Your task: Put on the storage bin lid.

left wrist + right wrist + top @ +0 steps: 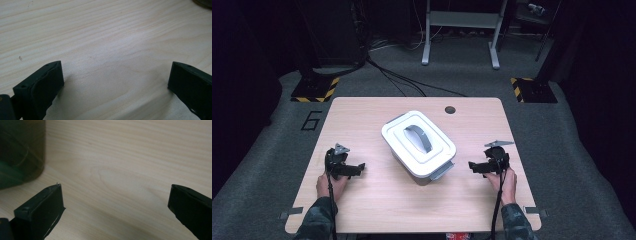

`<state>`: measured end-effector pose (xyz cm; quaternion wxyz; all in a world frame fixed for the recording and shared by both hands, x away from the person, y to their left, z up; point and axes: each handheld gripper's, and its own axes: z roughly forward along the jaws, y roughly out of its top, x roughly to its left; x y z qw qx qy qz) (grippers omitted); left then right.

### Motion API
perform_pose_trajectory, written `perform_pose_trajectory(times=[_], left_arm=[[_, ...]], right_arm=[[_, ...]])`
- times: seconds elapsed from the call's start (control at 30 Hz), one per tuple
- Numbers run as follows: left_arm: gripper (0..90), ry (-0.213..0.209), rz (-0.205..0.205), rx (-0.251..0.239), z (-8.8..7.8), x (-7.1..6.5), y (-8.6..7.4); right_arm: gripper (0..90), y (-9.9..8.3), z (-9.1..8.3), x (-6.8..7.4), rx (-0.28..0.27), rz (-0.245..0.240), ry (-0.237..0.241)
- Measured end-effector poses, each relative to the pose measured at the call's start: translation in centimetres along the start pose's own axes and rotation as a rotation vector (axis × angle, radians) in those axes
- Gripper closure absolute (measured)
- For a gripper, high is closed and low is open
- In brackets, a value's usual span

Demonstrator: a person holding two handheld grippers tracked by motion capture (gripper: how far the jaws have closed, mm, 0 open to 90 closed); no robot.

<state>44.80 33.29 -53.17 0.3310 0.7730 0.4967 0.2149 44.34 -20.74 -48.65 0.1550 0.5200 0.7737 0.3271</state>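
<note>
On the table (377, 200), a lidded white container (418, 143) is flanked by the left gripper (354, 170) and right gripper (477, 166), both spread wide, nothing grasped.

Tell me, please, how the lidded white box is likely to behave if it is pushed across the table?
The box looks like rigid plastic, so it should hold its shape. Its low, wide body will probably slide, not tip. On the smooth wooden table it may turn if pushed off-centre. Its weight cannot be judged.
</note>
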Motion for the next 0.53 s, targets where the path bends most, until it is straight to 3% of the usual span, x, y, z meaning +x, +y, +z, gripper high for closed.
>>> perform_pose_trajectory(times=[0.3, 0.4, 0.47, 0.53], left_arm=[[0.0, 0.0, -0.001, -0.001, 0.0, 0.0, 0.0], [0.0, 0.001, -0.002, -0.002, 0.0, 0.0, 0.0], [0.0, 0.0, -0.003, -0.003, 0.0, 0.0, 0.0], [0.0, 0.0, -0.002, -0.002, 0.0, 0.0, 0.0]], right_arm=[[0.0, -3.2, 1.7, -0.3, 0.011, -0.035, -0.033], [0.0, -4.1, 1.7, -0.3, -0.026, -0.055, -0.074], [0.0, -4.3, 1.6, -0.4, -0.037, -0.093, -0.06], [0.0, -4.5, 1.6, -0.2, -0.054, -0.071, -0.065]])
